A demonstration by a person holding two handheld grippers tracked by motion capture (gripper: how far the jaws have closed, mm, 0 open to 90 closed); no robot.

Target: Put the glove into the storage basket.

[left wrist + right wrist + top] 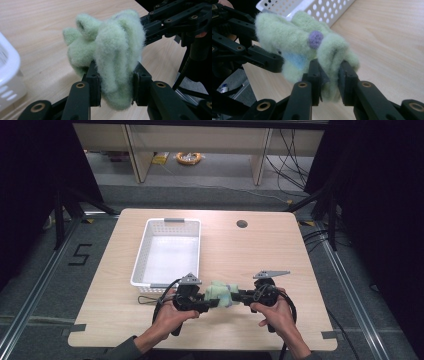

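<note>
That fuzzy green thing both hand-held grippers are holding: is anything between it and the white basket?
Nothing visible. The fuzzy green thing hangs pinched between the left hand-held gripper and the right hand-held gripper, close to the white basket's near right corner, with bare tabletop in between.

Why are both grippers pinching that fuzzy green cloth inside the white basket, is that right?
Not inside. Both grippers do pinch the green cloth, but the high view shows it held in front of the white basket, over the bare table. The left gripper and right gripper each clamp it.
</note>
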